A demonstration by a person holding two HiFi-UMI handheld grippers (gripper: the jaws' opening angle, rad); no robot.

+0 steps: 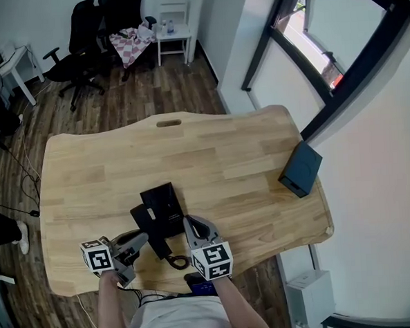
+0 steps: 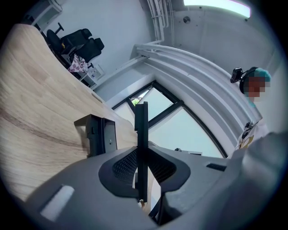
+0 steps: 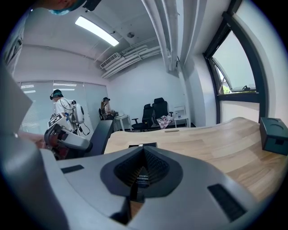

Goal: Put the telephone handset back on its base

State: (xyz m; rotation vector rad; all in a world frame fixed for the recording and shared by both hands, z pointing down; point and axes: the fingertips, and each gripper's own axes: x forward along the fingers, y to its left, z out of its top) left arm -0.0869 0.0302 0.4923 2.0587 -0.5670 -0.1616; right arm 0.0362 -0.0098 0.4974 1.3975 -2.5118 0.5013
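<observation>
Left gripper view first: the left gripper (image 2: 142, 165) has its jaws clamped on the handset (image 2: 141, 126). The handset is seen edge-on, a narrow dark bar standing straight up between the two ribbed pads (image 2: 123, 166), with both pads pressed against its sides.

Over to the right gripper view: the right gripper (image 3: 140, 167) has its jaws drawn in to a thin slit. A scrap of dark surface with small white print shows low in that slit. What it belongs to I cannot tell, nor whether the pads are pinching it.

Head view now: the two grippers sit side by side at the near edge of the wooden table (image 1: 224, 145), left one pointing in toward the right. The handset lies slanted along the left side of the telephone base (image 1: 164, 204), close against it. Whether it rests in its cradle I cannot make out. The right gripper's tips are at the base's near right corner. A black cord (image 1: 176, 260) loops on the wood between the two grippers.

Farther out, a dark box (image 1: 301, 169) stands at the table's right edge, well apart from the phone. Black office chairs (image 1: 90, 35) stand on the wooden floor beyond the far side.
</observation>
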